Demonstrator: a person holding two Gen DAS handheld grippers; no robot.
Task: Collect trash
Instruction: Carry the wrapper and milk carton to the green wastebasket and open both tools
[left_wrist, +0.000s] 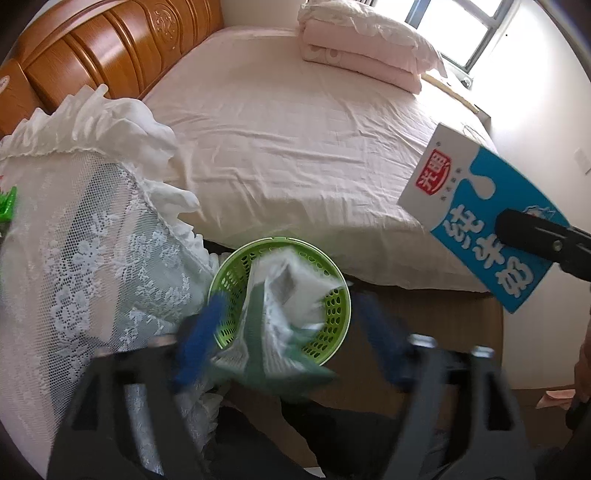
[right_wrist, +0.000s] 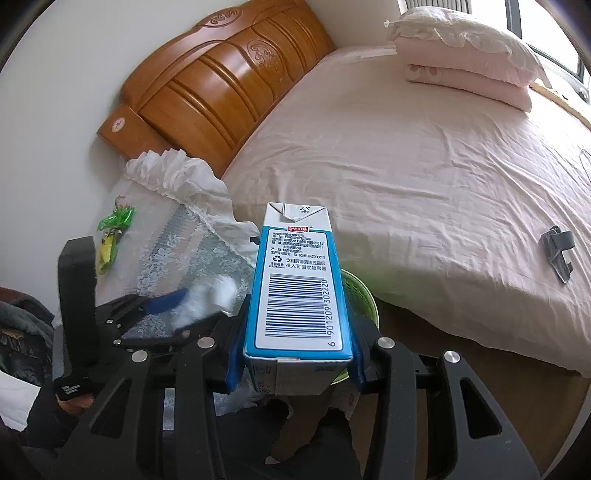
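Note:
A green perforated basket (left_wrist: 334, 310) stands on the floor by the bed. A blurred white and green plastic wrapper (left_wrist: 291, 314) hangs over its mouth between the wide-apart blue fingers of my left gripper (left_wrist: 291, 332), which is open. My right gripper (right_wrist: 291, 354) is shut on a blue and white milk carton (right_wrist: 295, 288), held upright above the basket (right_wrist: 364, 299). The carton (left_wrist: 484, 218) also shows at the right of the left wrist view. Green and yellow wrappers (right_wrist: 112, 236) lie on the lace-covered nightstand (right_wrist: 159, 243).
The bed with a pink sheet (left_wrist: 295, 136) fills the middle, with folded bedding (left_wrist: 365, 48) at its far end and a wooden headboard (left_wrist: 110, 48). A grey object (right_wrist: 557, 247) lies on the sheet. The lace cloth (left_wrist: 81, 258) drapes beside the basket.

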